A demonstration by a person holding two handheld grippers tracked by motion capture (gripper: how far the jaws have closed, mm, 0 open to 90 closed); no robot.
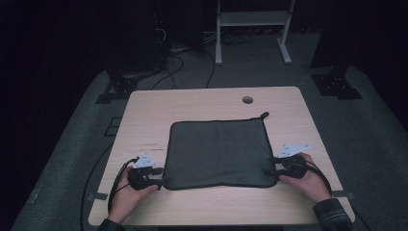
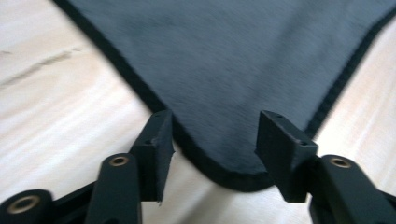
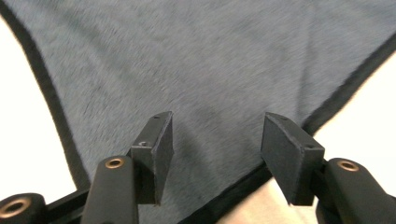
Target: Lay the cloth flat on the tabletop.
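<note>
The dark grey cloth (image 1: pixel 217 153) looks soft and limp (likely light); both released tools, left tool (image 2: pixel 212 140) and right tool (image 3: pixel 215 140), straddle its 7 and 5 o'clock corners, good places to pinch.

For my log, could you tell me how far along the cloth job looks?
Done: the cloth lies flat. In hand: the left gripper and right gripper, both open, straddle its near corners. Left: closing on them and anything after; no fold shows.
</note>
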